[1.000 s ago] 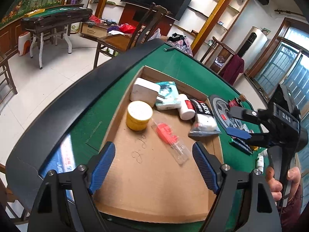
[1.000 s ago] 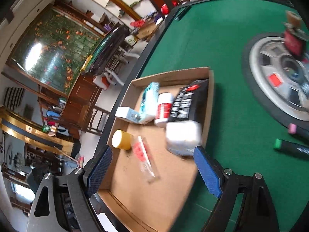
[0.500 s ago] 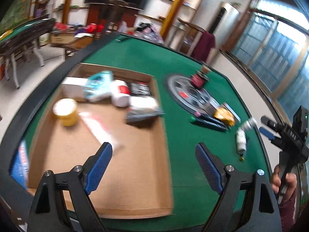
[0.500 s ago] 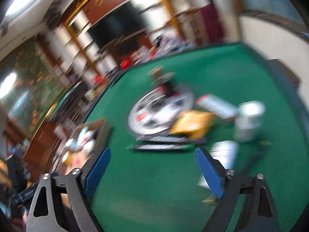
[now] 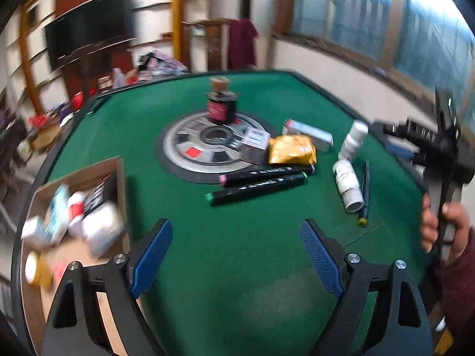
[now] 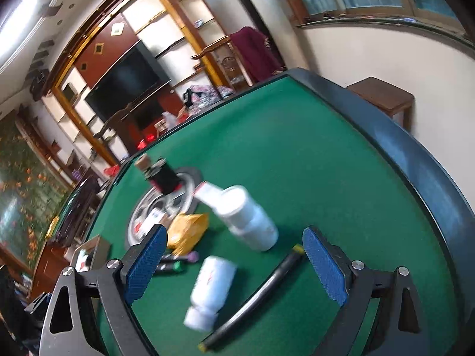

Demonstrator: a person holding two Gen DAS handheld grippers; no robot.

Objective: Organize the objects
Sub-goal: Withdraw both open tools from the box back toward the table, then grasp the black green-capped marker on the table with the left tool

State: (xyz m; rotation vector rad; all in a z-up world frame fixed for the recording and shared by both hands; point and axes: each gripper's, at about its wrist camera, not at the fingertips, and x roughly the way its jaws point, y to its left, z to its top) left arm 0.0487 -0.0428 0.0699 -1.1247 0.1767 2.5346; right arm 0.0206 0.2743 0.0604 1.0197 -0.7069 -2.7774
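Swung off the cardboard box [image 5: 120, 178], both views now face lengthwise markers [image 5: 258, 188].

white bottle [image 6: 211, 289] on its side | second bottle [image 6: 249, 218] upright | black markers [image 5: 261, 182] side by side on the felt

on the desk [image 5: 252, 252] the cardboard box [image 5: 118, 178] sits at my left with packets in it. the round centre plate [image 5: 184, 142] lies further in, a jar [image 5: 221, 108] standing on its far side. two markers [image 5: 258, 182] lie side by side before the plate, a snack bag [image 5: 292, 149] just behind them. right of those, one bottle [image 5: 347, 182] lies flat before an upright bottle [image 5: 354, 139], a pen [image 5: 364, 195] beside it.
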